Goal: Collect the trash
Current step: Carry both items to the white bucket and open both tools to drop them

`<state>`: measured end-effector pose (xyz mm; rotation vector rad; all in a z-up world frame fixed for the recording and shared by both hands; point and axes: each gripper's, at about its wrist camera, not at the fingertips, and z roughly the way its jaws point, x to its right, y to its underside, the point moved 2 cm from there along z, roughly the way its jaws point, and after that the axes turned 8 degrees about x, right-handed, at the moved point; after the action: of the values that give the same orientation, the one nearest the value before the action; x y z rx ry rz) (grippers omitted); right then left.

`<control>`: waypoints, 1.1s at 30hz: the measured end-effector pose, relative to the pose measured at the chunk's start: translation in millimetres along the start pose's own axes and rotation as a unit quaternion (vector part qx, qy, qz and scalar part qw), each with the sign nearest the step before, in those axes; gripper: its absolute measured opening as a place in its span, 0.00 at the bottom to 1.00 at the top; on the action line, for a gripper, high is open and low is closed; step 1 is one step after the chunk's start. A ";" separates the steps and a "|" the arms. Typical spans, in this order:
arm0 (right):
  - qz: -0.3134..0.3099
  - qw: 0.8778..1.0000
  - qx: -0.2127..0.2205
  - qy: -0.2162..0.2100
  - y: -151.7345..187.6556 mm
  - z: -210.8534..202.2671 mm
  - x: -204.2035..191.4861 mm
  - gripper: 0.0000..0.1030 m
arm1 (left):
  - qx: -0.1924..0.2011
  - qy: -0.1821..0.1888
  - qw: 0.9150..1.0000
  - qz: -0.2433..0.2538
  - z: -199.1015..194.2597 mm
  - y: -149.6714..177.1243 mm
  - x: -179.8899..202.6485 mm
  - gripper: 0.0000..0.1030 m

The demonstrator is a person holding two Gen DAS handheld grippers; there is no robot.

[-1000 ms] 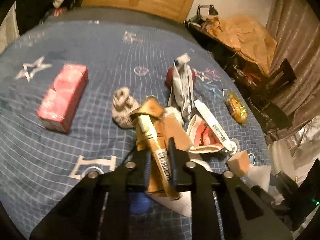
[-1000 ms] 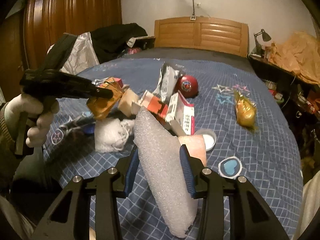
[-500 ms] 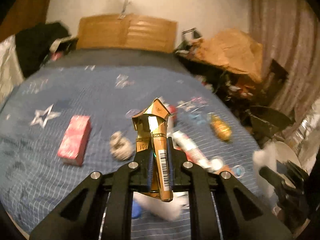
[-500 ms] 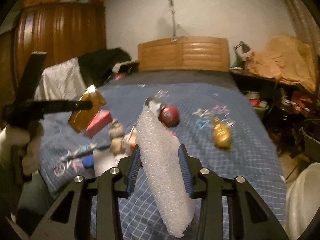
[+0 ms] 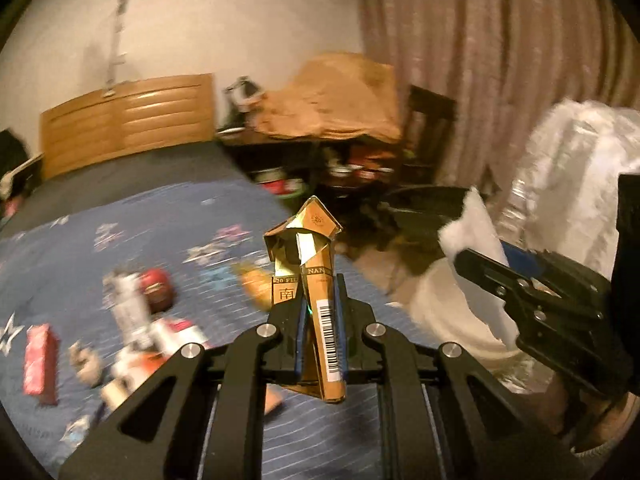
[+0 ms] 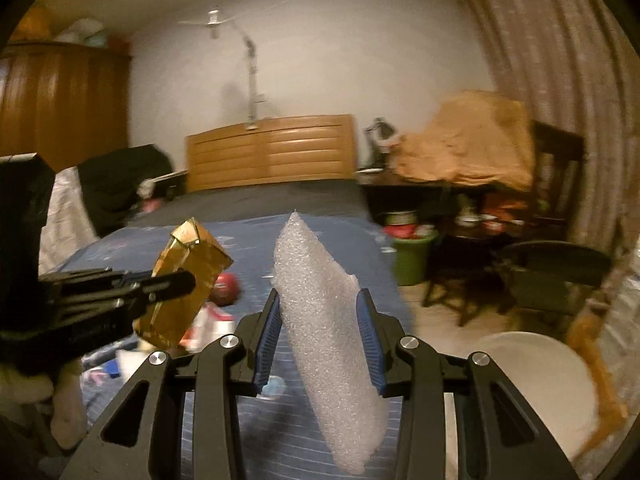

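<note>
The bed (image 6: 320, 208), under a blue quilt with star prints, fills the middle of both views, its wooden headboard (image 6: 272, 152) at twelve o'clock in the right wrist view and at ten o'clock in the left wrist view. A brown curtain (image 5: 500, 60) hangs from twelve to two o'clock in the left view, and a cluttered dark desk draped with a tan cloth (image 6: 464, 144) sits at two o'clock in the right view. A white bin (image 6: 536, 392) stands on the floor at four o'clock in the right view, just off the bed's edge. Loose rubbish lies blurred on the quilt at eight to nine o'clock in the left view: a red box (image 5: 38, 360), a red ball (image 5: 158, 292), and white and red wrappers (image 5: 160, 332) close together. The right gripper (image 6: 320, 332) is clamped on a strip of white foam wrap (image 6: 328, 328), which stands tilted between the blue pads and sticks out above and below them, off the bed. The left gripper (image 5: 318, 328) is squeezed nearly flat on a crushed gold cigarette pack (image 5: 312, 272), held upright in the air with its barcode facing the camera; in the right view this pack shows at nine o'clock.
</note>
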<state>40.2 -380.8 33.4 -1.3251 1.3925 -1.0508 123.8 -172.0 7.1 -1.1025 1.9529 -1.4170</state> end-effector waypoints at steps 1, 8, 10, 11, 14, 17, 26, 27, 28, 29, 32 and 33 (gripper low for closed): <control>0.003 1.000 -0.001 0.013 -2.0 -4.6 12.8 0.38 | -0.001 0.010 1.000 0.004 6.9 -1.8 8.5 0.10; 0.011 0.995 -0.024 0.099 -12.6 -22.5 126.4 0.38 | -0.016 0.092 0.995 0.025 60.4 -16.7 89.2 0.11; 0.016 0.993 -0.037 0.115 -11.5 -19.3 156.3 0.38 | -0.028 0.107 0.994 0.023 72.6 -15.2 103.7 0.11; 0.019 0.991 -0.045 0.125 -10.4 -16.9 172.7 0.38 | -0.039 0.117 0.992 0.019 85.8 -15.2 111.7 0.11; 0.026 0.987 -0.073 0.141 -2.1 -4.0 213.4 0.38 | -0.063 0.137 0.989 0.014 112.8 -12.0 130.9 0.11; 0.037 0.983 -0.102 0.149 10.6 19.3 238.5 0.38 | -0.083 0.148 0.985 0.016 131.9 -5.8 151.6 0.11; 0.076 0.975 -0.132 0.163 61.1 43.0 277.0 0.38 | -0.162 0.162 0.973 0.028 197.2 31.8 183.6 0.11; 0.079 0.975 -0.133 0.162 65.8 43.3 276.5 0.38 | -0.165 0.161 0.973 0.030 201.0 33.8 185.4 0.11; 0.082 0.974 -0.135 0.162 69.4 45.4 278.6 0.38 | -0.167 0.161 0.972 0.031 203.4 36.0 186.5 0.11; 0.083 0.974 -0.136 0.162 72.8 47.0 280.4 0.38 | -0.170 0.162 0.972 0.031 206.1 38.3 187.7 0.11; 0.086 0.973 -0.139 0.161 79.0 50.0 282.7 0.38 | -0.172 0.168 0.970 0.031 209.1 39.8 187.6 0.12; 0.087 0.973 -0.139 0.160 79.1 48.0 277.2 0.39 | -0.171 0.170 0.970 0.029 209.9 39.2 187.7 0.12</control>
<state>69.2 -652.5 -70.4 -1.2373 1.9191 -1.0075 166.7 -436.3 -88.6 -0.9794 2.5283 -1.3383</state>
